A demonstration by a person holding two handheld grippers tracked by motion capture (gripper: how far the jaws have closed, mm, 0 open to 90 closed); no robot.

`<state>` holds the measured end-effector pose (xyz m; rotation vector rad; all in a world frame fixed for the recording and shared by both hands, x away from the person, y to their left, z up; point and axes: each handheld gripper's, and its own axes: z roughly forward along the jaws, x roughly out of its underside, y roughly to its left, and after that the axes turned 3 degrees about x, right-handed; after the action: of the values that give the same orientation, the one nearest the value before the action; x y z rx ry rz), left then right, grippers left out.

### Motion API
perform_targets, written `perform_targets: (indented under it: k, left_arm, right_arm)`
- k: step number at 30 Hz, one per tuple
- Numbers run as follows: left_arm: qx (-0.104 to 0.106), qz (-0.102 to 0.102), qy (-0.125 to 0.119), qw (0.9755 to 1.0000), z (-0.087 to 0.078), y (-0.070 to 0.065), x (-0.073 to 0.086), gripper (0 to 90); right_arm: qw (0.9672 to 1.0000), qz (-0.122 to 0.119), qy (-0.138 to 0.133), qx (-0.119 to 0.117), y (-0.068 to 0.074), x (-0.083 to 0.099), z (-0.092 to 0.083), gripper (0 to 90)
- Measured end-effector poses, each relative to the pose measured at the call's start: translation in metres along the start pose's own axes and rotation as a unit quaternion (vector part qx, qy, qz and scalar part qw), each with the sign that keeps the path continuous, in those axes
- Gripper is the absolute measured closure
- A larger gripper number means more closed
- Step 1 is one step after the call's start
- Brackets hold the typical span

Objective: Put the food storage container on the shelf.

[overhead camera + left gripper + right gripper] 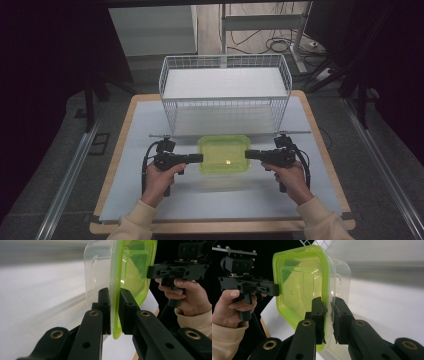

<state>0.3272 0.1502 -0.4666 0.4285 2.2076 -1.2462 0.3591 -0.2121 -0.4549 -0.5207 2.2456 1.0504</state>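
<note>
High view shows a table (pixel 125 165) with a white top and a wooden rim. A box (pixel 224 153) with a green lid sits between two black grippers, near the middle of the table, a bit closer to the person's edge. Its body is clear, and I cannot tell if it rests on the table or hangs just above it. A white wire basket (pixel 225 95) stands behind the box at the far edge of the table.

The left gripper (pixel 200 158) comes in from the left side and grips the left rim of the box. The person's left hand (pixel 161 177) holds it. In the left gripper view, the left gripper (pixel 114 307) has its two black jaws pressed together on the thin green rim of the box (pixel 132 265).

The right gripper (pixel 247 154) comes in from the right side and grips the right rim. The right hand (pixel 290 175) holds it. In the right gripper view, the right gripper (pixel 328 315) has its jaws pinched on the rim of the box (pixel 299 282), one jaw on the lid side and one on the clear side.

Cream sleeves (pixel 325 222) reach in from the near edge.
</note>
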Motion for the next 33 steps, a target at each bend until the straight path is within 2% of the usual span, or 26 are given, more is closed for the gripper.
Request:
perform_targets:
  k: [10, 21, 33]
  left_arm:
    - [0.000, 0.011, -0.009, 0.9999, -0.008, -0.010, -0.011, 81.9]
    - [0.000, 0.025, -0.021, 0.9995, -0.018, -0.023, -0.032, 81.9]
    - [0.002, 0.028, -0.029, 0.9992, -0.022, -0.032, -0.046, 81.9]
  right_arm:
    - [0.9998, -0.016, -0.011, 0.004, 0.013, -0.015, -0.009, 80.4]
    - [0.9991, -0.034, -0.025, 0.008, 0.026, -0.036, -0.019, 80.4]
    - [0.9986, -0.041, -0.032, 0.013, 0.034, -0.051, -0.027, 80.4]
